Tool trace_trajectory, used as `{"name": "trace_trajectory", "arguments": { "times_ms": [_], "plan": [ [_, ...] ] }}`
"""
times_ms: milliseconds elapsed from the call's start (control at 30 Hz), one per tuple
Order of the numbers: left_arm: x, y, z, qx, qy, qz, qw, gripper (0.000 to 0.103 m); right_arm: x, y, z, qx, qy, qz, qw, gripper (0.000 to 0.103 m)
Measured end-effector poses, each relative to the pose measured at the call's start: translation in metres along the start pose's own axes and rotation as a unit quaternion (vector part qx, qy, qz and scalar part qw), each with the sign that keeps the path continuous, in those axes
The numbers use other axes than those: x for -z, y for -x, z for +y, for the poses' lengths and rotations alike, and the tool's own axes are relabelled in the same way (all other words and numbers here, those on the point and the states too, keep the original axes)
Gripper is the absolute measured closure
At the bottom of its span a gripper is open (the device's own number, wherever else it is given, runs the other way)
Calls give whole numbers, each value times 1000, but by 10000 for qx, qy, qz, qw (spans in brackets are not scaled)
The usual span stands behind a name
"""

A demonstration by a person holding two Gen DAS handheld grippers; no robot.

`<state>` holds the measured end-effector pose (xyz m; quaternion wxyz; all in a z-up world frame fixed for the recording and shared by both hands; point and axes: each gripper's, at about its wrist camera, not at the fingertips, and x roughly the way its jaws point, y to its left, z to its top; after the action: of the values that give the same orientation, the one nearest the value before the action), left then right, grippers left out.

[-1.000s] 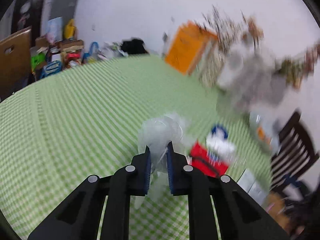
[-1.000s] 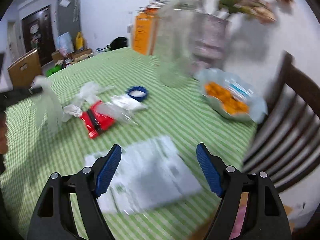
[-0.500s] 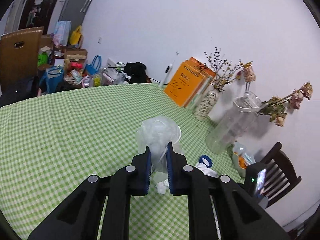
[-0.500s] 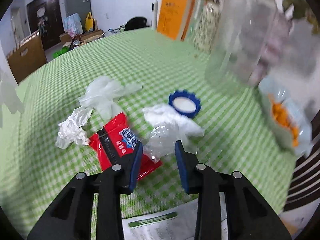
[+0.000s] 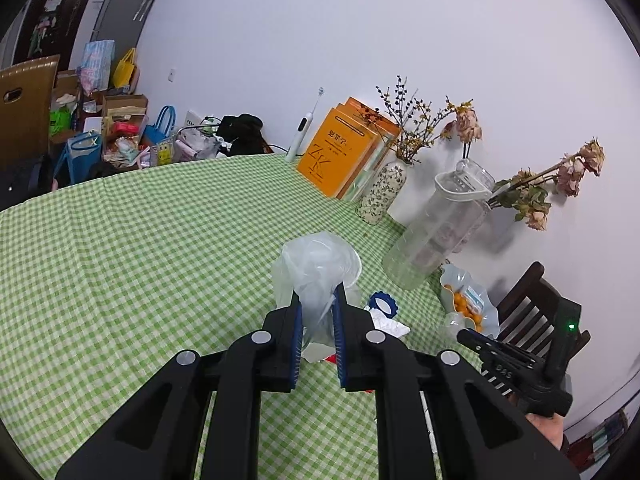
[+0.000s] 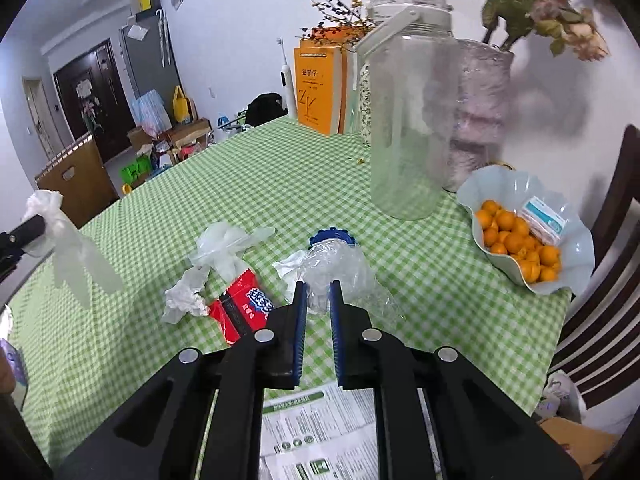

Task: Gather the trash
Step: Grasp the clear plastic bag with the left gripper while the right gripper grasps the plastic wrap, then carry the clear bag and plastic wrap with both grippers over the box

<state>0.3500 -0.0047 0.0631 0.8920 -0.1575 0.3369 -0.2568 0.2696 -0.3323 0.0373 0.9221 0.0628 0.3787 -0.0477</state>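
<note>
My left gripper (image 5: 317, 300) is shut on a clear plastic glove (image 5: 316, 268) and holds it above the green checked table (image 5: 140, 248); the glove also hangs at the left of the right wrist view (image 6: 76, 256). My right gripper (image 6: 318, 290) is shut on a crumpled clear plastic wrapper (image 6: 340, 268) just over the table. Beside it lie a red snack packet (image 6: 244, 308), a crumpled white tissue (image 6: 186, 296), another clear glove (image 6: 228, 246) and a blue lid (image 6: 332, 237).
A tall clear jar (image 6: 408, 120), a vase of dried flowers (image 6: 480, 120), orange books (image 6: 318, 84) and a bowl of small oranges (image 6: 528, 236) stand along the wall side. A printed paper (image 6: 320, 440) lies under my right gripper. A dark wooden chair (image 6: 600, 280) is at the right.
My right gripper has moved forward over the trash and shut on the clear wrapper. My left gripper has lifted with the glove held in it.
</note>
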Motion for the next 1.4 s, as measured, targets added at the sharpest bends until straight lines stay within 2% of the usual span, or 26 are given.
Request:
{"name": "trace_trajectory", "arguments": {
  "times_ms": [167,367,500,733,867,967,1100,1267,1400],
  "plan": [
    [6,-3,-11,80,-134,70,9999,92,11,18,-15,-150,-135,-21,9998,91],
    [25,-19,-43,55,-636,307,9975,92,26,43,-40,-174,-314,-132,9993,91],
    [42,-28,-66,214,-954,503,9939,92,40,67,-60,-124,-392,-230,9989,91],
    [78,-33,-114,506,-1635,758,9823,92,82,116,-117,302,-545,-256,9977,91],
    [92,-26,-139,772,-1780,834,9774,92,115,145,-158,643,-792,-152,9947,91],
    [104,-28,-166,937,-2013,1005,9698,92,151,163,-192,906,-1072,62,9901,91],
    [122,-33,-211,1110,-2503,1207,9542,92,198,177,-233,1196,-1583,346,9795,91],
    [147,-42,-259,1350,-2830,1432,9387,92,252,178,-277,1253,-2201,666,9651,90],
    [167,-57,-294,1423,-3023,1610,9287,92,287,155,-294,1146,-2333,1212,9580,90]
  ]
}}
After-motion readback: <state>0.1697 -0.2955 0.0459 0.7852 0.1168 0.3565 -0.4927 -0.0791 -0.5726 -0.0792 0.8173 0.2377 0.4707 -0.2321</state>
